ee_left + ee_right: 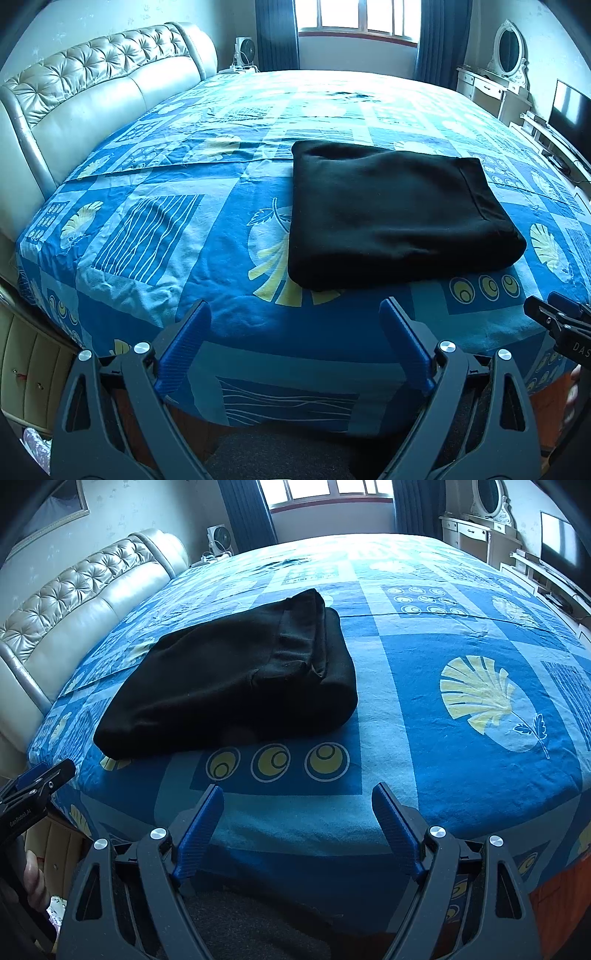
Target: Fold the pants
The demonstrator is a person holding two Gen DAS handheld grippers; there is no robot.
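Lying folded on the patterned bedspread, black pants (both hand-held grippers wide open, empty).

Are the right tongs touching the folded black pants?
Apart. In the right wrist view, the open right tongs hover short of the folded black pants, with patterned blue bedsheet visible between.

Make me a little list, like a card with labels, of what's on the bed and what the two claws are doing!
pants: black pants, folded into a thick square pile
where: lying on the blue patterned bedsheet, near the front edge of the bed
left claw: left claw open, holding nothing, in front of the pants and not touching them
right claw: right claw open, holding nothing, apart from the pants
behind: padded headboard on the left, window at the back
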